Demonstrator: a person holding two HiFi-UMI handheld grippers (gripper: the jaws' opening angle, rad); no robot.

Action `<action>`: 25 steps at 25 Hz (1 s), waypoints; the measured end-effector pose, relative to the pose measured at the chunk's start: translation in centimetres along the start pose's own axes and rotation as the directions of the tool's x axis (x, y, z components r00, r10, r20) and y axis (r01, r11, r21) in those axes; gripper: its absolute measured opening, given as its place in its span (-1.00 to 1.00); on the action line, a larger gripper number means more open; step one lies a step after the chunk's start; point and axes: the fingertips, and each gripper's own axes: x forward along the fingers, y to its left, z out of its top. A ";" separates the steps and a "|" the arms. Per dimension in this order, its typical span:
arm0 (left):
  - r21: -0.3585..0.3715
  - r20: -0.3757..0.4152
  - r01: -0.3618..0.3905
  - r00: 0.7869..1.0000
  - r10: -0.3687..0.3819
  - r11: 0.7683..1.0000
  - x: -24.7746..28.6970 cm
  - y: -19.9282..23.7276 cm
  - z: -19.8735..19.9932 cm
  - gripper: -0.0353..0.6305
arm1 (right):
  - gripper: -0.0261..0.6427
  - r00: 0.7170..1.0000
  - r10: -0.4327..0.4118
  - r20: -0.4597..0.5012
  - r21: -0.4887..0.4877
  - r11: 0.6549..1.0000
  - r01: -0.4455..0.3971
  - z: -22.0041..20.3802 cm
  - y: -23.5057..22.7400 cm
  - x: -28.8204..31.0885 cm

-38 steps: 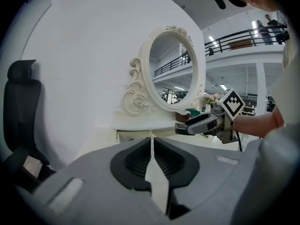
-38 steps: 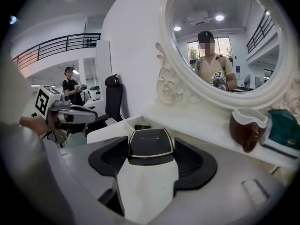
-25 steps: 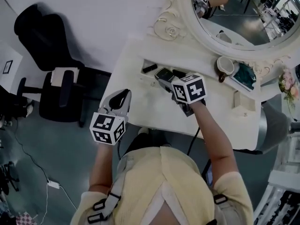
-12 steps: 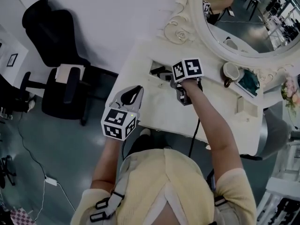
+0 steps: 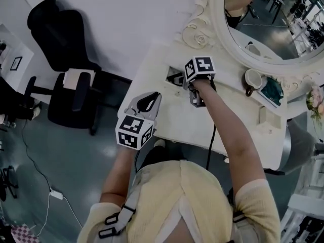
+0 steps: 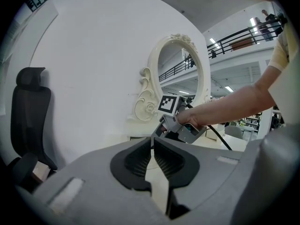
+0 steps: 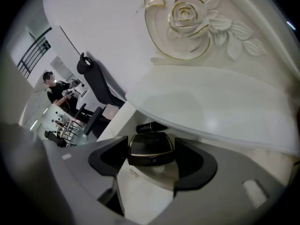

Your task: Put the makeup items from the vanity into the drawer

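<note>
Right tongs (image 7: 151,146) clasp compact (image 7: 151,153) (black tube (image 7: 151,127) just behind).

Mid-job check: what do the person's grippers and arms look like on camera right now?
The left gripper and right gripper have grey bodies with black jaws. Each carries a white cube printed with black square markers. A black cable runs from the right one. The person wears a pale yellow short-sleeved top.
</note>
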 end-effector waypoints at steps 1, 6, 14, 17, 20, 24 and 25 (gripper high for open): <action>0.001 -0.002 0.000 1.000 0.000 1.000 0.0 0.1 -0.1 -0.82 | 0.01 1.000 -0.002 -0.005 0.001 1.000 0.002 0.0 0.1 0.2; 0.006 -0.012 0.002 1.000 -0.001 1.000 0.4 0.2 -0.1 -0.82 | 0.01 0.999 -0.032 -0.019 -0.010 0.999 0.032 0.1 -0.1 0.6; 0.009 -0.025 0.010 1.000 -0.009 1.000 1.2 0.5 -0.2 -0.82 | 0.01 0.999 -0.033 0.022 0.015 0.999 0.033 0.3 -0.1 0.2; 0.009 -0.030 0.010 1.000 -0.010 1.000 1.6 0.6 -0.3 -0.82 | -0.05 0.999 -0.022 0.029 0.004 1.000 0.022 0.3 0.2 -0.1; 0.007 -0.034 0.014 0.999 -0.013 1.000 1.9 0.7 -0.5 -0.82 | -0.06 0.999 -0.002 0.039 -0.001 1.000 0.002 0.2 0.5 -0.7; 0.004 -0.038 0.018 0.999 -0.018 1.000 2.4 0.7 -0.5 -0.82 | -0.07 0.997 0.034 0.072 -0.002 0.999 -0.034 0.4 1.0 -1.5; 0.002 -0.040 0.019 0.999 -0.019 1.000 2.5 0.7 -0.6 -0.82 | -0.07 0.996 0.044 0.080 -0.001 0.999 -0.044 0.4 1.1 -1.7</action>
